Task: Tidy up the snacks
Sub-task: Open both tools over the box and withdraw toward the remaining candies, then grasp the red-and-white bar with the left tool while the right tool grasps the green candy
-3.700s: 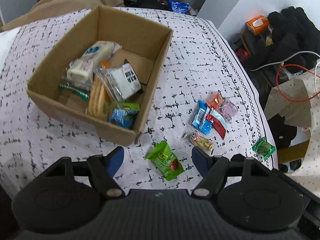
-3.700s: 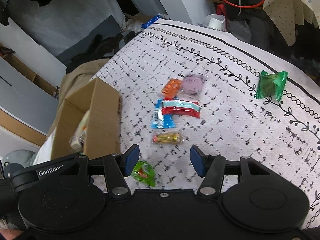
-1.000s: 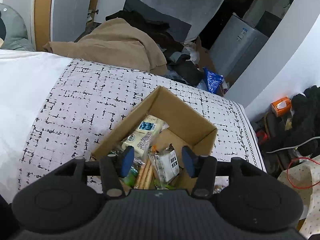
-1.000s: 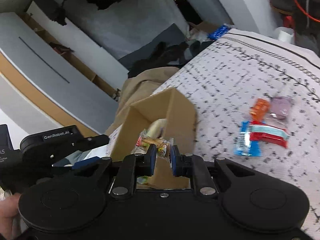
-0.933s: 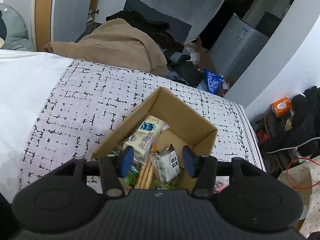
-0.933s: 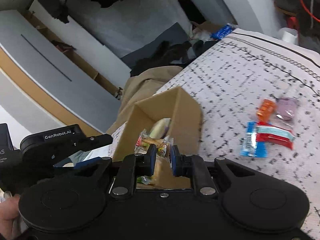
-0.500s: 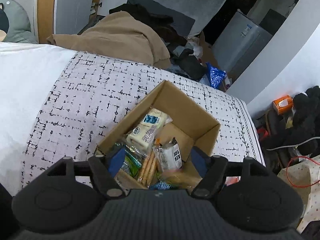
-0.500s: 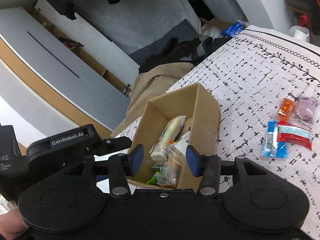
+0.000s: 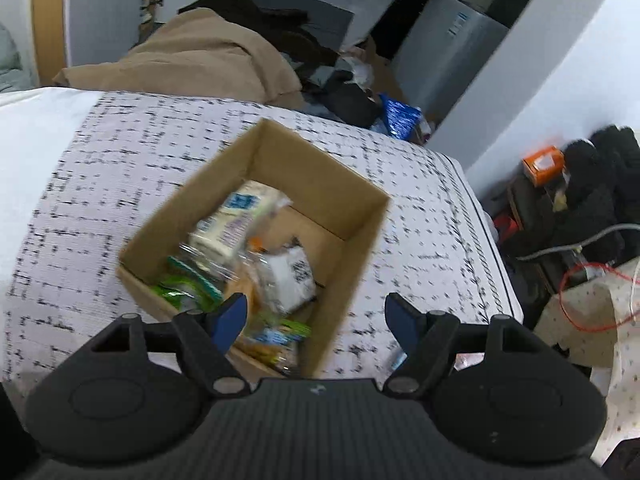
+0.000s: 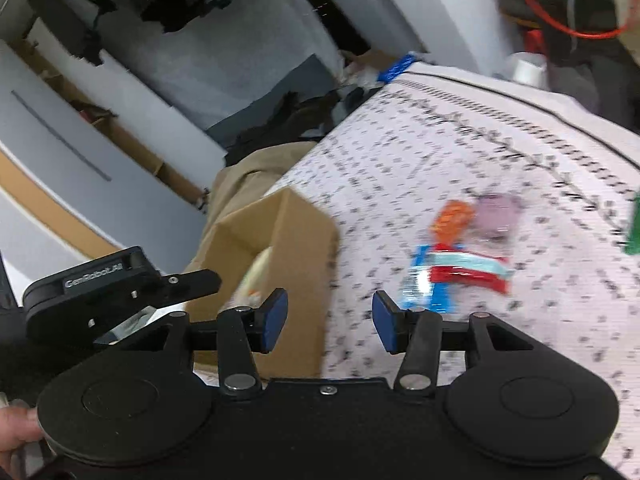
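Though blurred in both views, reads as partly done, judging by the cardboard box on the patterned cloth. Already packed with a white packet, a green packet and several more wrappers too smeared to name.

Left to gather, going by the right wrist view: a small cluster out on the cloth, well apart from the box. Counted there: a blue packet under a red packet, with an orange packet and a purple packet just beyond. Also a green wrapper cut off at the right edge.

Left tongs: apart, nothing between the pads, hanging over the near corner of the box and pointing down into it.

Right tongs: likewise apart and empty, held beside the box's outer wall, with the blue and red packets just past the right-hand fingertip. Probably best placed for that cluster, though not yet over it.

Visible too at the left of the right wrist view: the other tool's body, next to the box.
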The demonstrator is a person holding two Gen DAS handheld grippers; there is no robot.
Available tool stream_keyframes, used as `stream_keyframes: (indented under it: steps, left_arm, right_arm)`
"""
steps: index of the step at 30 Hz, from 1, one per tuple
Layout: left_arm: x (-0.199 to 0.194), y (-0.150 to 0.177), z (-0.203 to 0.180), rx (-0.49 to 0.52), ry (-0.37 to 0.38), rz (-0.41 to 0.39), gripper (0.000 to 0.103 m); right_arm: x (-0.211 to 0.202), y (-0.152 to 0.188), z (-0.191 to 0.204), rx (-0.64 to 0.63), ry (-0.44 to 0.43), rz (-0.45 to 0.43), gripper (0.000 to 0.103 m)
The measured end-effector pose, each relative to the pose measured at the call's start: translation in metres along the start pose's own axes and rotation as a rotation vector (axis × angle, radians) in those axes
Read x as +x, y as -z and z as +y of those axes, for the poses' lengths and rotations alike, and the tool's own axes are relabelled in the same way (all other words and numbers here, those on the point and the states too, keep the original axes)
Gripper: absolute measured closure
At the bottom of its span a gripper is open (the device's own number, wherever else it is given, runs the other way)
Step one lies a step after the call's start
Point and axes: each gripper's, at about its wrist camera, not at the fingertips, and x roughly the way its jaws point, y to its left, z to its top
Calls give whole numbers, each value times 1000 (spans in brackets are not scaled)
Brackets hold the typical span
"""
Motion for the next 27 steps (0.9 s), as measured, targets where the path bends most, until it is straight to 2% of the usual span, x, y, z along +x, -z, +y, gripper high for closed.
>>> stream_keyframes:
  steps: [10, 18, 27]
  left_arm:
    - [11, 22, -41, 90, 71, 21, 28]
    - [31, 40, -65, 129, 108, 70, 28]
    - [54, 53, -90, 145, 138, 127, 30]
  right_arm:
    - [-29, 0, -48, 72, 136, -80, 55]
    - [-44, 2, -82, 147, 232, -155, 54]
    - [-52, 14, -117, 274, 335, -260, 46]
